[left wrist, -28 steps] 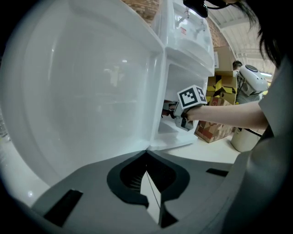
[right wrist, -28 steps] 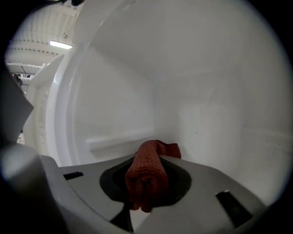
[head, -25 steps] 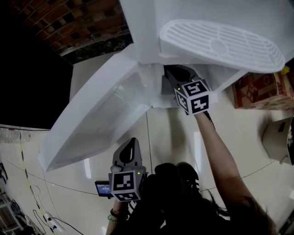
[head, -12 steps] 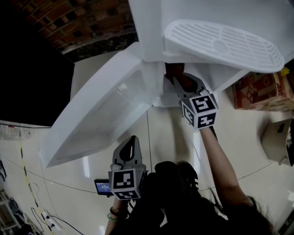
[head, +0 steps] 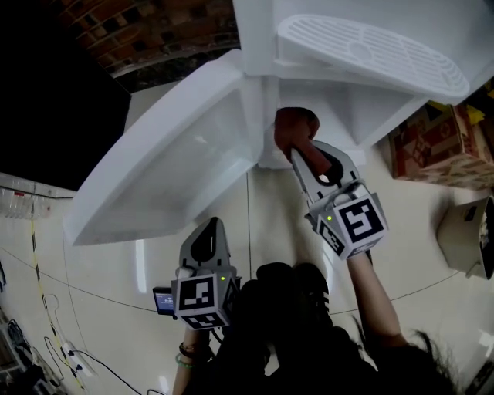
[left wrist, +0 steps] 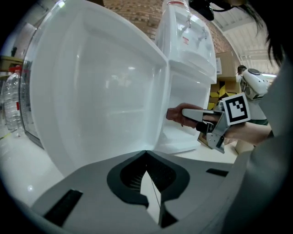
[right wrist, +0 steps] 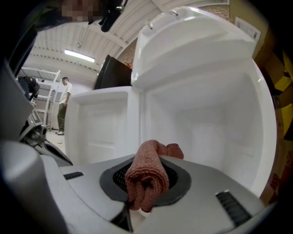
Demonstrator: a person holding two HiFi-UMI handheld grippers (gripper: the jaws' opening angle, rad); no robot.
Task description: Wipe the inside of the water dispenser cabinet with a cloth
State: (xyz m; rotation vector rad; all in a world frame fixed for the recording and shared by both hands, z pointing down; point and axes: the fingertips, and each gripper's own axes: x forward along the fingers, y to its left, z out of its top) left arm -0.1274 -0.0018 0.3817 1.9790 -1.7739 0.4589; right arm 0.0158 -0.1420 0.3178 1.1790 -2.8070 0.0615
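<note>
- Two grippers are in sight, and only the right gripper (head: 305, 154) carries anything. Its fingers are clamped on a folded rust-red cloth (right wrist: 146, 176), held at the mouth of the white cabinet (right wrist: 206, 123) low on the water dispenser (head: 309, 19). I cannot tell whether the cloth touches a wall.
- Beside it, lower down, the left gripper (head: 210, 231) hangs above the floor (head: 278, 224), well apart from the cabinet. Its fingers are pressed together with nothing between them, and it faces the open cabinet door (head: 170, 170).
- First risk, as I judge it: the cloth is a thick roll with only a short end past the fingers. Pushed flat against a wall, the hard tips could scrape the plastic while the cloth bunches up and wipes little.
- Second: dragging along a wall could tug the roll out of the grip and drop it inside.
- Third: nothing holds the door. A nudge could swing it onto the working arm or narrow the opening.
- Fourth: the drip tray (head: 370, 54) juts out just above the opening. Lifting the right gripper carelessly could knock its marker cube (head: 353, 224) into it.
- Last: the deep corners look hard to reach with so bulky a fold, so they may stay unwiped.
</note>
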